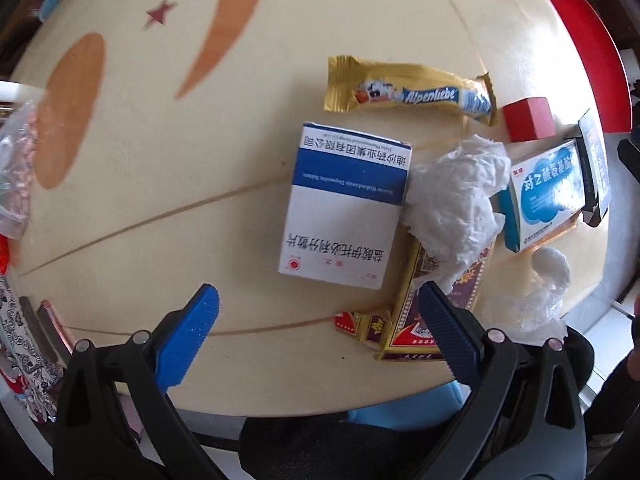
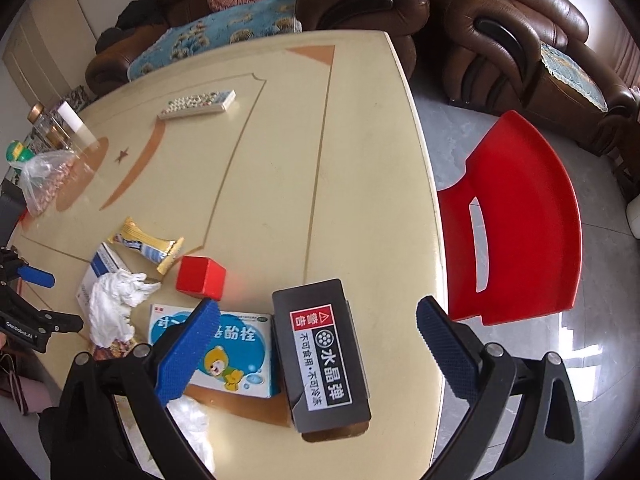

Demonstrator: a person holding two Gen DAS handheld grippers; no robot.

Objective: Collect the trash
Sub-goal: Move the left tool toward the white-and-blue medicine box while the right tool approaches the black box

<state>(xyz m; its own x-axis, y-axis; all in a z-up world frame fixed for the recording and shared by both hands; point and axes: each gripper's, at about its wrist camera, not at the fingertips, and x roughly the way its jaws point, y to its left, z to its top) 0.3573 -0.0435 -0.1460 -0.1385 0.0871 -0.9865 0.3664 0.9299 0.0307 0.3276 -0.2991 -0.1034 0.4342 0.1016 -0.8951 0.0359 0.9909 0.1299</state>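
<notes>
Trash (image 1: 454, 200) below; both grippers hover, jaws spread.

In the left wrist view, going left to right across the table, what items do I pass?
Clear bag at the left edge → blue-and-white medicine box → crumpled tissue → red block → light blue medicine box → black box.

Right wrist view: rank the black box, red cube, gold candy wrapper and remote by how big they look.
1. black box, though it sits nearest the camera
2. red cube and gold candy wrapper, too alike to separate
3. remote, though farthest away, so probably understated
</notes>
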